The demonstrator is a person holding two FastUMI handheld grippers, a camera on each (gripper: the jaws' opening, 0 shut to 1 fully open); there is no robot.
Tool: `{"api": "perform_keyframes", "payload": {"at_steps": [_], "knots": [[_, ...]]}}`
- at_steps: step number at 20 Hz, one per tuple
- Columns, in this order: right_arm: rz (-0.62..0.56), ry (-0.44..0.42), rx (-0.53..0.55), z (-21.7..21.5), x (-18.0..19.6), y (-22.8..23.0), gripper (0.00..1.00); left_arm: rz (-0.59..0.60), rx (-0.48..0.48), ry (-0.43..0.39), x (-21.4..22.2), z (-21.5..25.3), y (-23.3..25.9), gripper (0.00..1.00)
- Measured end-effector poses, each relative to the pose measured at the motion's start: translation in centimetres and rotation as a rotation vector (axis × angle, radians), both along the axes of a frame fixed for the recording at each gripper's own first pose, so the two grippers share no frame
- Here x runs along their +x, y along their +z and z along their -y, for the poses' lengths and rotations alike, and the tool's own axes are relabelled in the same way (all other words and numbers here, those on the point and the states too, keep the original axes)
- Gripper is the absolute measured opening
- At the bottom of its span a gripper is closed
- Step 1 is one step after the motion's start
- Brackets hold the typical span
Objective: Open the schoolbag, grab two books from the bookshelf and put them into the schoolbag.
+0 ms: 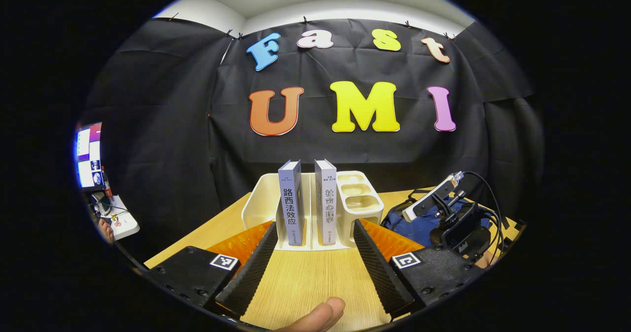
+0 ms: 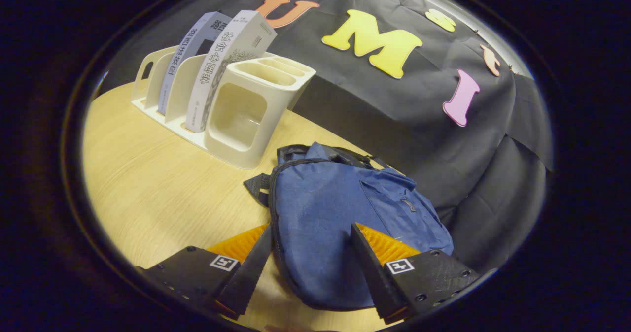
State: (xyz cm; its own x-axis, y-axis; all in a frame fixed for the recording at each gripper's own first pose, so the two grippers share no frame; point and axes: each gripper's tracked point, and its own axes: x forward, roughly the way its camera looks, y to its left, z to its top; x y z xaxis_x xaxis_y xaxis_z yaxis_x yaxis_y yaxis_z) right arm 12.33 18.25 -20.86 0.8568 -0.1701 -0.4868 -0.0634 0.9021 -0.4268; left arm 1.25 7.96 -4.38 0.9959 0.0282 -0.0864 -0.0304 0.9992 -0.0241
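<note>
Black cloth backs a pale wood bench (image 1: pixel 305 278) that carries every item of the task.

Left hand-held gripper (image 1: pixel 311 246): jaws wide apart, gripping nothing, held low over bare bench and aimed squarely at the bookshelf (image 1: pixel 261 199). A fingertip (image 1: pixel 320 316) of the holding hand shows at the lower edge of the left gripper view. Beyond the jaws, the cream bookshelf holds two books upright in separate slots: the left book (image 1: pixel 291 201) and the right book (image 1: pixel 325 199), spines facing the gripper. A three-pocket holder (image 1: pixel 360 194) forms the shelf's right end.

Right hand-held gripper (image 2: pixel 310 253): jaws apart, gripping nothing, hovering over the schoolbag (image 2: pixel 340 209). Whether its fingers touch the fabric cannot be told. The blue schoolbag lies flat on the bench, just beside the holder end of the bookshelf. Its main zipper line appears closed, and a small zipper pull (image 2: pixel 406 205) is visible on the front pocket. In the left gripper view this gripper appears farther off, above the bag.

Step in hand, as judged: the opening of the schoolbag, not yet done; both books are untouched.

Next move, as judged: the right hand-held gripper must locate the main zipper pull, not clearly visible, and close on it. The soft bag will likely shift when pulled, so restraint by the left hand-held gripper may be required.
</note>
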Motion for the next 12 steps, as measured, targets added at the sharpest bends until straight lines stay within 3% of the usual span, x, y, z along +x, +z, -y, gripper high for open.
{"api": "perform_keyframes", "payload": {"at_steps": [2,4,6,7,8,11,12], "knots": [[-0.015,-0.003,0.014,-0.2,0.2,-0.3,0.94,-0.007,-0.014,-0.008,0.1,0.2,-0.1,0.97],[-0.026,-0.013,0.008,-0.4,-0.2,0.0,0.77,-0.012,-0.017,-0.01,0.2,0.2,-0.3,0.97],[-0.012,-0.025,-0.007,-0.2,-0.6,1.0,0.65,-0.016,-0.014,-0.011,0.2,0.3,-0.4,0.97],[0.002,-0.024,-0.017,-0.1,-0.7,1.7,0.65,-0.017,-0.011,-0.009,0.3,0.3,-0.5,0.97],[0.013,-0.026,-0.027,0.0,-0.6,2.2,0.72,-0.018,-0.009,-0.008,0.3,0.2,-0.5,0.97],[0.006,-0.036,-0.057,0.5,0.0,2.0,0.71,-0.028,-0.016,-0.016,0.4,0.6,-0.8,0.98],[0.008,-0.037,-0.036,0.5,0.4,1.8,0.57,-0.028,-0.012,-0.019,0.4,0.8,-0.9,0.97]]}}
